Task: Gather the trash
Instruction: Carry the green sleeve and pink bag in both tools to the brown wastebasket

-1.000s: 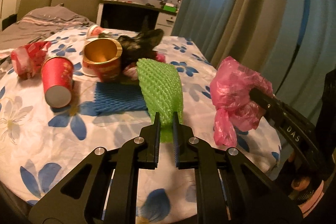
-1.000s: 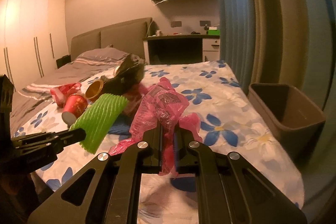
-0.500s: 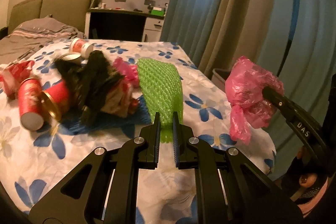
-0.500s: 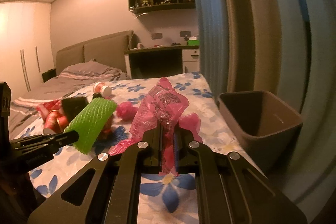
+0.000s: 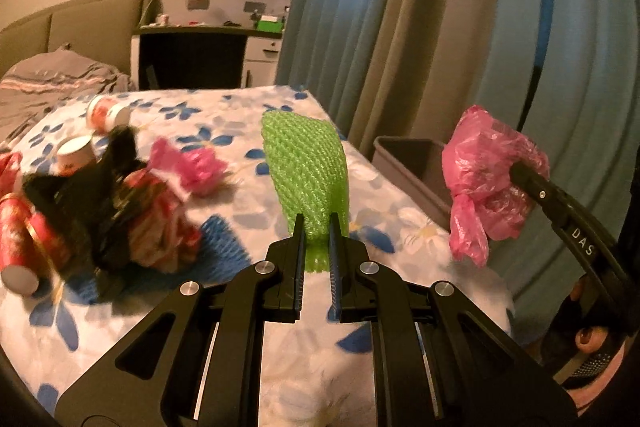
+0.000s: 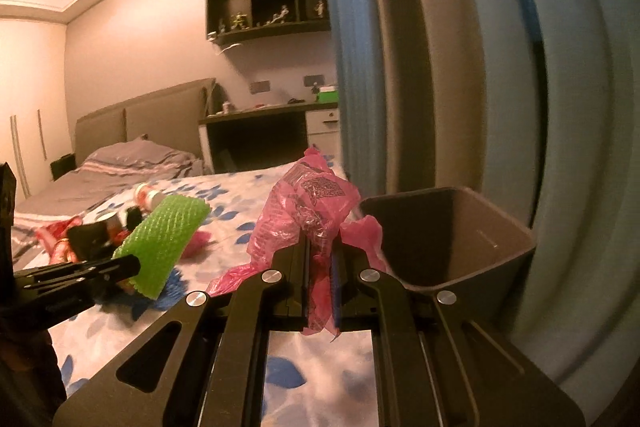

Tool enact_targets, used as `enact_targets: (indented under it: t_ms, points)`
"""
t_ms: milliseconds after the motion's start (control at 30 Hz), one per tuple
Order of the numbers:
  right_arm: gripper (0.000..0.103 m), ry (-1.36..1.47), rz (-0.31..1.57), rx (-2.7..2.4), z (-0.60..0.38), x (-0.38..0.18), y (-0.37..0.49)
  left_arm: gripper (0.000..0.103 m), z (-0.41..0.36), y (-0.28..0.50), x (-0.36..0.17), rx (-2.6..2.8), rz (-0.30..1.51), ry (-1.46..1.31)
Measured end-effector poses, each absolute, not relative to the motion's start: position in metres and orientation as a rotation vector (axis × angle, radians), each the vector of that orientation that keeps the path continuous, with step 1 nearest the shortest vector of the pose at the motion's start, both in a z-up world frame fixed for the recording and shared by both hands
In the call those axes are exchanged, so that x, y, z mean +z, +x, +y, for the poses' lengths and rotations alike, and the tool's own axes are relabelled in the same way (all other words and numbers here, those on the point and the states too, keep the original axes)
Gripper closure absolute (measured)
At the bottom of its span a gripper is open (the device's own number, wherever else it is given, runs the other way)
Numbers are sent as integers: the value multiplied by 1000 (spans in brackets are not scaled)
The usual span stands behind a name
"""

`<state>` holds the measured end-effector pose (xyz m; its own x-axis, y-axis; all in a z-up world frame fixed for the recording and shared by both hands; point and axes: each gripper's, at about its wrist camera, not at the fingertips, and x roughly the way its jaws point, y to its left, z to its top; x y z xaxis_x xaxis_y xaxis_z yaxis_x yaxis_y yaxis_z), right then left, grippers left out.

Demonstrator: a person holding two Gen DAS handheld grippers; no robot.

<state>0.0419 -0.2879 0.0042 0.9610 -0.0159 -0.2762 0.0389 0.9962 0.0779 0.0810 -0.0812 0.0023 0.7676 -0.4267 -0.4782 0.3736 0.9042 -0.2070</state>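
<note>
I see a green foam net sleeve [image 5: 308, 171] pinched at its near end, standing up over the flowered bed. A crumpled pink plastic bag [image 6: 308, 211] hangs pinched beside the open brown bin [image 6: 460, 239]. Red paper cups [image 5: 24, 247] and wrappers lie heaped on the bed.

Both my grippers are up in the air right now, side by side, each clamped down tight. The left gripper [image 5: 316, 227] has its black fingers [image 5: 298, 239] nearly together, pinching the bottom edge of a green foam net [image 5: 308, 171], and it's angled a bit downward. The right gripper [image 6: 320, 247] sits closer to level, fingers [image 6: 304, 259] squeezed on a crumpled pink plastic bag [image 6: 308, 211]. From the left camera I can see my right gripper's finger reaching in from the side, plus a bit of my right hand [image 5: 588, 343] wrapped around the handle at the lower edge.
</note>
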Motion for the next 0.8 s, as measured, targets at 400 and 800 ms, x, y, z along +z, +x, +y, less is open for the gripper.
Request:
enact_targets:
  t_ms: [400,800]
  points:
    - [94,91,208,-171,-346,19,58,93,-168,123,29,-552,460,-61]
    - [94,125,195,-264,-392,17,81,93,-243,173,24,-650,458,-52]
